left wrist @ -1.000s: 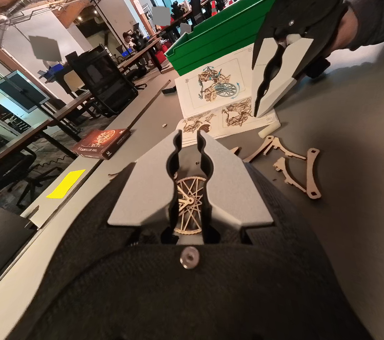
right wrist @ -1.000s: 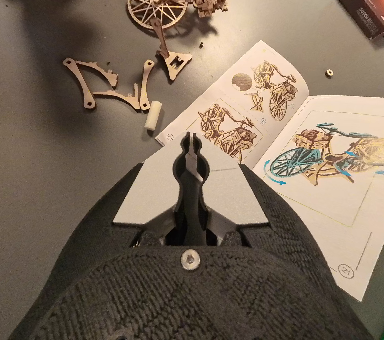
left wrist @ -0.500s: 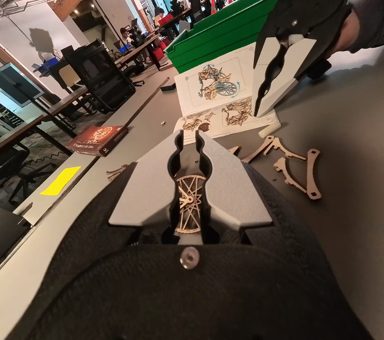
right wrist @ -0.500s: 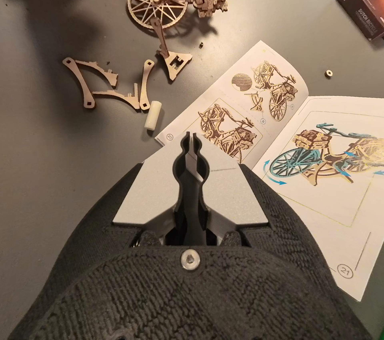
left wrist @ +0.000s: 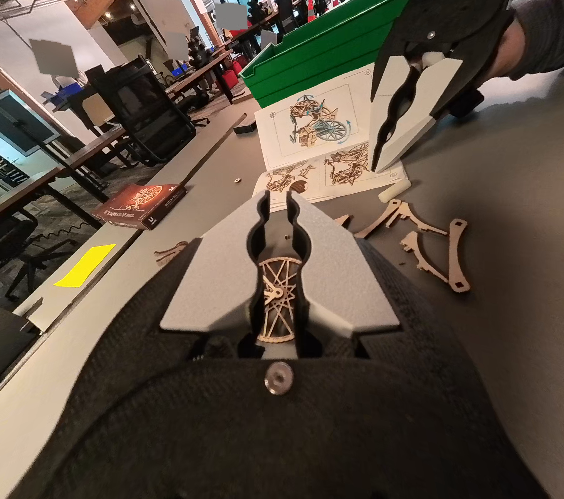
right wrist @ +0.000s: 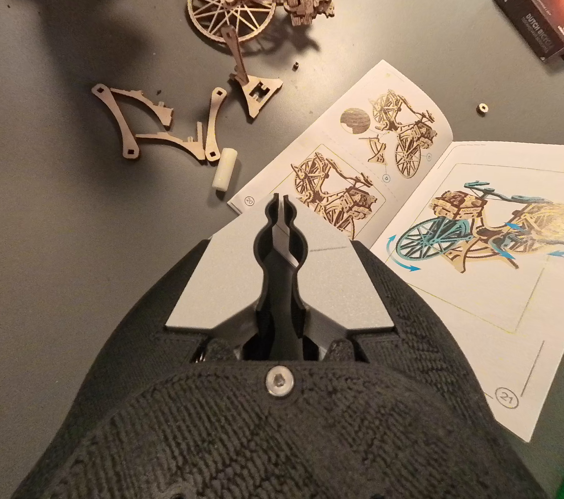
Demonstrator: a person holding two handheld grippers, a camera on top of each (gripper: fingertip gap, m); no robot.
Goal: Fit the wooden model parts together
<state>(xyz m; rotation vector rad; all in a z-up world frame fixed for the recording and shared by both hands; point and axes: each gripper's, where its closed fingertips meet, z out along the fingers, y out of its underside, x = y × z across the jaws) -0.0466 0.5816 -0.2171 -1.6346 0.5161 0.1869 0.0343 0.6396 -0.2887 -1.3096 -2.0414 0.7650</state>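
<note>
The wooden bicycle model leans on the grey table at the top of the right wrist view. My left gripper is closed down on it. Its jaws are a narrow gap apart, its spoked wheel shows between them, and the grip point is hidden. My right gripper is shut and empty, hovering over the corner of the open instruction booklet. It also shows in the left wrist view. Loose curved wooden parts and a triangular stand piece lie between bicycle and booklet.
A white plastic cylinder lies beside the curved parts. A dark kit box and a yellow sheet sit near the table's edge. Stacked green bins stand behind the booklet. A small nut lies on the table. There is about 12 cm between the tips of the two grippers. It is some 4 cm from my right tips to the white plastic cylinder. My left wrist view looks at it from another angle.
My left gripper has turned very slightly, with the wheel staying fixed between its jaws. The right gripper, the bicycle and the loose parts have not moved.
</note>
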